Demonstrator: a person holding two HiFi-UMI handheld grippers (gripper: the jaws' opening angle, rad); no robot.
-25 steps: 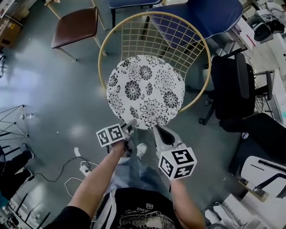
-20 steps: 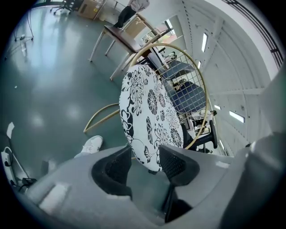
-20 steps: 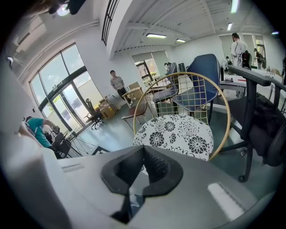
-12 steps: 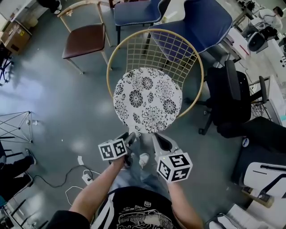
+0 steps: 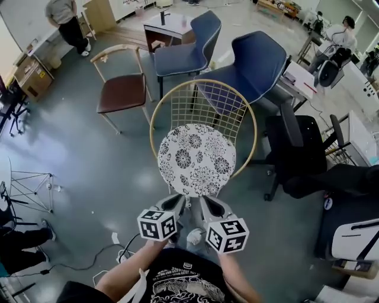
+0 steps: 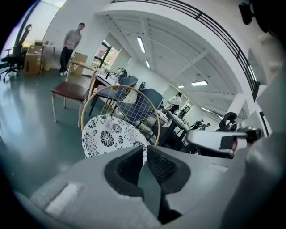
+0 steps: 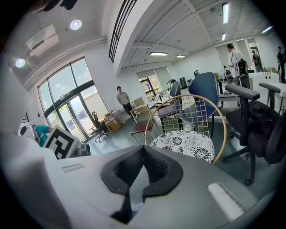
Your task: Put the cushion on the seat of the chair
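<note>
The round white cushion with black flowers lies flat on the seat of the gold wire chair. It also shows in the left gripper view and the right gripper view. Both grippers hang side by side in front of the chair, clear of the cushion's near edge. My left gripper is closing, its tips almost together with nothing between them. My right gripper is shut and empty.
A brown wooden chair stands at the back left and two blue chairs behind the wire chair. A black office chair is close on the right. Cables lie on the floor. A person stands far off.
Both grippers have drawn back from the cushion's near edge and risen. The left one has rolled and its jaws have come together. The cushion stays on the seat.
</note>
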